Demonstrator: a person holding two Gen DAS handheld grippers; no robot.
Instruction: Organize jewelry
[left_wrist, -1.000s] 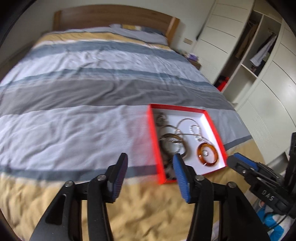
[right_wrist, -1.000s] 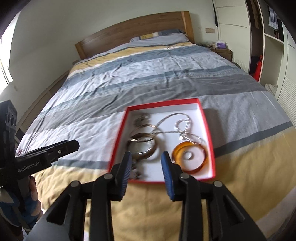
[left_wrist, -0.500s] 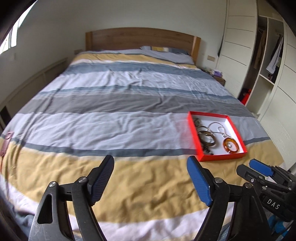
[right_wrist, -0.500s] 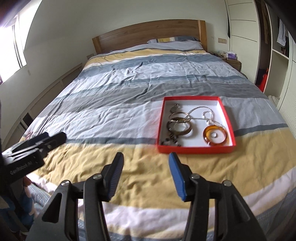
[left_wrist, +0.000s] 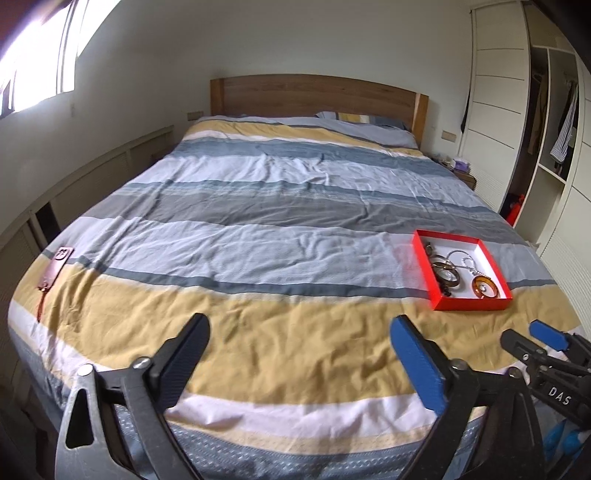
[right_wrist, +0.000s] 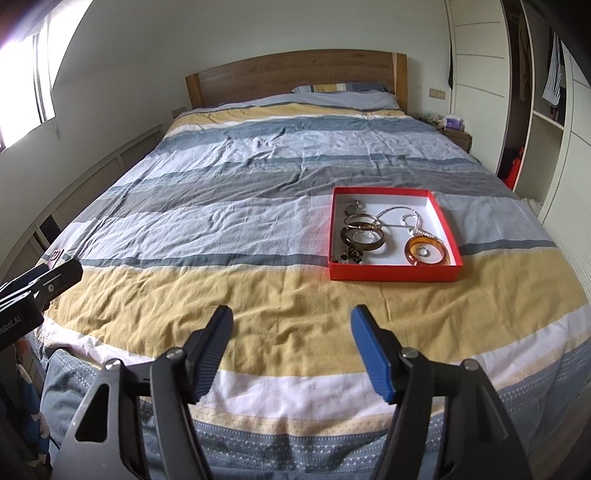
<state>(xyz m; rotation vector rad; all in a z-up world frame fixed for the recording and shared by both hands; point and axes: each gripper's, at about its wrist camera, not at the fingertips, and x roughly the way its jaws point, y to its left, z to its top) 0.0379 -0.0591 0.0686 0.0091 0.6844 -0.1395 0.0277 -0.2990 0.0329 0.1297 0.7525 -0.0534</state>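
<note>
Both tools sit at the foot of the bed (right_wrist: 258, 177), well back from the work. Left tool (left_wrist: 299, 354): jaws spread wide and opening, nothing between them. Right tool (right_wrist: 291, 343): jaws apart and opening too, also empty. Task item is the red tray (right_wrist: 395, 274), resting on the striped duvet toward the right side of the bed, near the foot, well apart from both tools. Inside it, jumbled together: an amber bangle (right_wrist: 410, 247) with a small silver ring (right_wrist: 422, 252) lying within its loop, a silver chain (right_wrist: 402, 216) looping toward the far wall, a cluster of brown and gold bangles (right_wrist: 364, 236) overlapping each other, and small dark pieces (right_wrist: 351, 254) at the near left corner, too small to identify. A brownish strap-like thing (left_wrist: 55, 264) lies at the far left edge of the bed; can't tell what it is. Step judgement: either a pause between picks or everything already gathered in the tray; nothing is in hand, and no loose jewelry shows on the duvet. If sorting goes on, next move needs a reach forward and right to the tray, then a narrow pinch on one piece. Risk: chain is tangled across the bangles and may drag them along.
</note>
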